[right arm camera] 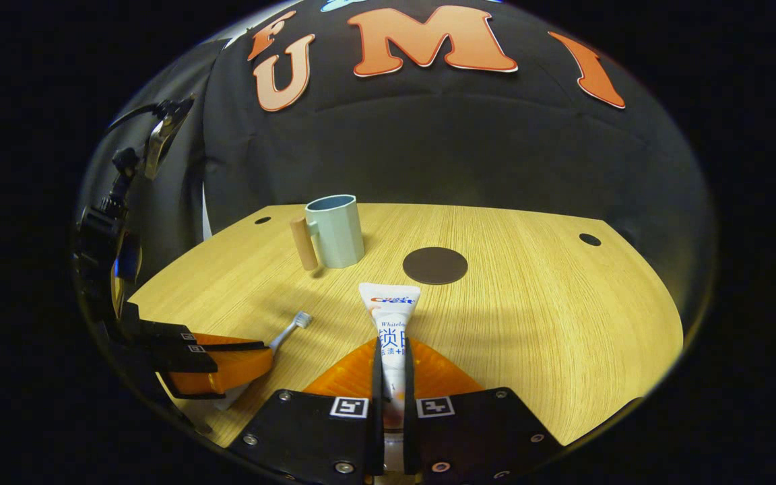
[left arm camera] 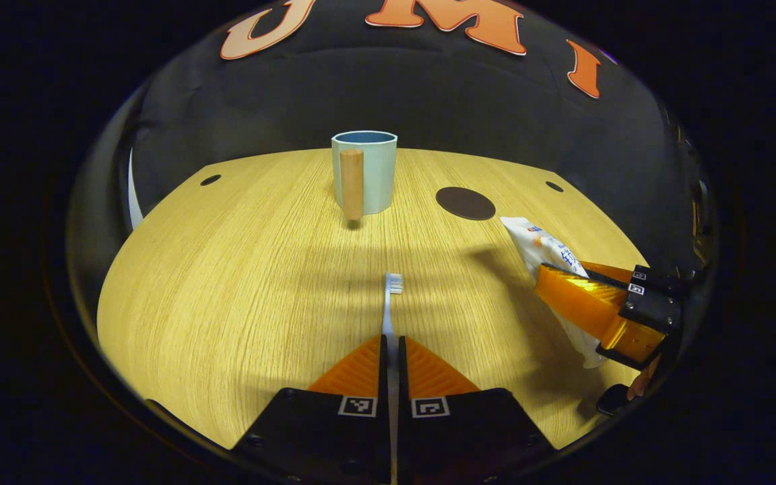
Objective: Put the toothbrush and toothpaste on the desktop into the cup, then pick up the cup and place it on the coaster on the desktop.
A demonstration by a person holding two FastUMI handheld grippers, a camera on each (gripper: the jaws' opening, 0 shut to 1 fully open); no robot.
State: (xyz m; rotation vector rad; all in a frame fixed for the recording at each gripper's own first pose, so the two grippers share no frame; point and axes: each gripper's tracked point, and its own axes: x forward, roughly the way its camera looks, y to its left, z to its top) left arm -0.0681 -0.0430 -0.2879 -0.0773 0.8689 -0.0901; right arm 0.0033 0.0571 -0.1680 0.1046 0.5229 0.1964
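Getting bright warm light on the desktop [left arm camera: 226, 283], falling dark toward the booth wall behind the cup [left arm camera: 364, 172]. Casting soft banded shadows in front of cup. Bending heavily at edges; staying sharp centrally.

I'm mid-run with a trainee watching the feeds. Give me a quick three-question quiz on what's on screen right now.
1. True or false: the cup already stands on the coaster.
2. Multiple choice: what is the left gripper shut on? A) the toothbrush B) the toothpaste C) the cup's handle
3. Fill in: in the right gripper view, the right gripper grips the toothpaste, whose flat end points toward the ____.

Key:
1. False. The cup stands on the bare desktop, beside the coaster and apart from it.
2. A. Both fingers press on the toothbrush, bristles forward.
3. Coaster.
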